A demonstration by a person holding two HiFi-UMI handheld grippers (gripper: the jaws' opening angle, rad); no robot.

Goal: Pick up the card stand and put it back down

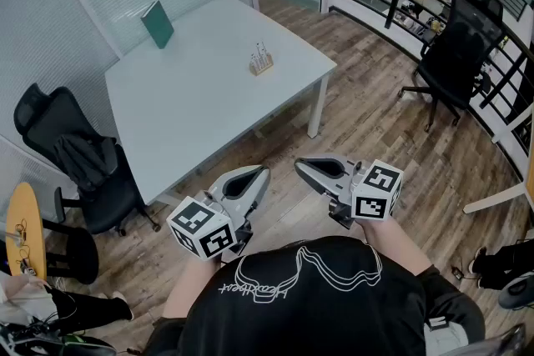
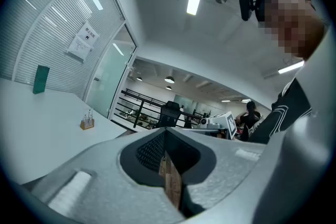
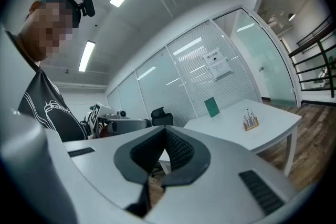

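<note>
Card stand (image 1: 157, 23) far beyond left gripper (image 1: 264, 172), right gripper (image 1: 299, 163) (both closed).

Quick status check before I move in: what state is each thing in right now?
Left gripper: shut, empty, short of the table.
Right gripper: shut, empty, short of the table.
Green stand: standing near the table's far edge, untouched.
Wooden rack: upright on the table, untouched.

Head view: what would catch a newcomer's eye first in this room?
The large white table fills the middle, with a small wooden stand near its right edge and a green panel upright at the far corner. Nearer, the left gripper and right gripper hang shut, short of the table.
</note>
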